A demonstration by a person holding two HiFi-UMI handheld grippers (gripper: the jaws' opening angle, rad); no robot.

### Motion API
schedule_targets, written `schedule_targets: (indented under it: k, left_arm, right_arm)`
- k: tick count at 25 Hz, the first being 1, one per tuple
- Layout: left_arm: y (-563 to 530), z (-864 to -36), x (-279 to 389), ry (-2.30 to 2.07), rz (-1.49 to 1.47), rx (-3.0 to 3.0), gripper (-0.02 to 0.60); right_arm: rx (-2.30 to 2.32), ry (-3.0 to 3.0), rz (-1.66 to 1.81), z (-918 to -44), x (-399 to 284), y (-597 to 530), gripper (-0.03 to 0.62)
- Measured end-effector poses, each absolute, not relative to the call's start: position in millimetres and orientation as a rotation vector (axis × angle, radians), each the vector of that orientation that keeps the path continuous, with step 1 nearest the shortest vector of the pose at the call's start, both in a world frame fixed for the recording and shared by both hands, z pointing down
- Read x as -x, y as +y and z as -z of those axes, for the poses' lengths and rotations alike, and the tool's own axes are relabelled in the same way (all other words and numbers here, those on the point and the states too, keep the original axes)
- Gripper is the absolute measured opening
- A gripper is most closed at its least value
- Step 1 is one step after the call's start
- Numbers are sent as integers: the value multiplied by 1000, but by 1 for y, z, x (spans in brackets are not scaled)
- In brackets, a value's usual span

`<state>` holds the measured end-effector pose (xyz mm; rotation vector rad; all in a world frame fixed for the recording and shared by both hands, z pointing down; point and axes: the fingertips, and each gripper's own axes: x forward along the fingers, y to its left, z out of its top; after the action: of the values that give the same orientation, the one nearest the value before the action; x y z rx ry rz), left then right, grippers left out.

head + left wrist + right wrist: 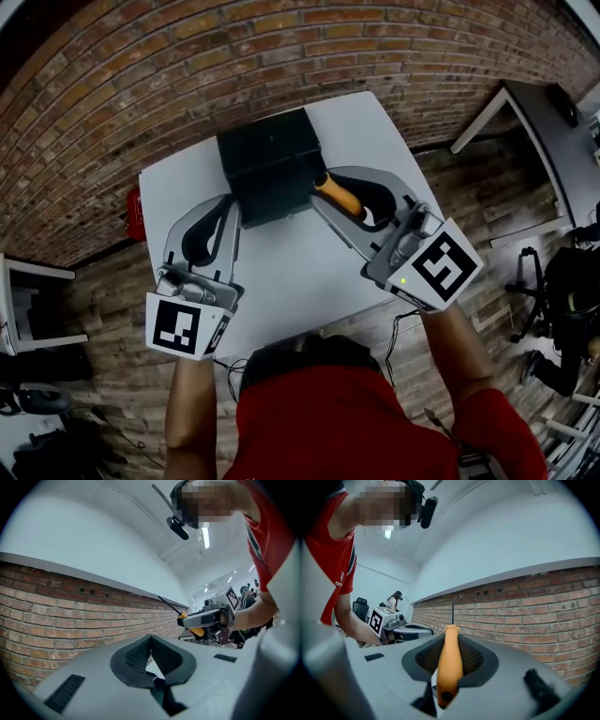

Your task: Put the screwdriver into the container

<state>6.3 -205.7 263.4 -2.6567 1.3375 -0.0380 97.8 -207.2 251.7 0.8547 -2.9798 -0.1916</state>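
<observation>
A black box-shaped container [272, 164] stands at the far side of the white table [291, 272]. My right gripper [319, 187] is shut on the orange handle of the screwdriver [339, 197], right beside the container's near right corner. In the right gripper view the handle [450, 667] lies between the pads and the thin dark shaft points up and away. My left gripper [234, 208] hovers at the container's near left corner, its pads [140, 656] pressed together with nothing between them. The left gripper view shows the screwdriver [197, 631] held in the other gripper.
A brick wall runs behind the table and brick-patterned floor surrounds it. A red object [134, 214] sits by the table's left edge. Another grey table [544, 122] stands at the far right, and a white shelf [28, 309] at the left. Cables hang below the table's near edge.
</observation>
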Motion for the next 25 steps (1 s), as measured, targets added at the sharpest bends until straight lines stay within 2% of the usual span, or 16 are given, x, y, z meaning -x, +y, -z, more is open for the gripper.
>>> schedule_targets:
  k: [12,25]
  left_arm:
    - [-231,-259,18,1298,20,2652,14]
    - [-250,-295,24,1218,94,2719,14]
  right_arm:
    - [-798,-2918,271,-253,-51,-232,95]
    - [-770,-2767,289,-288,-27,-244,95]
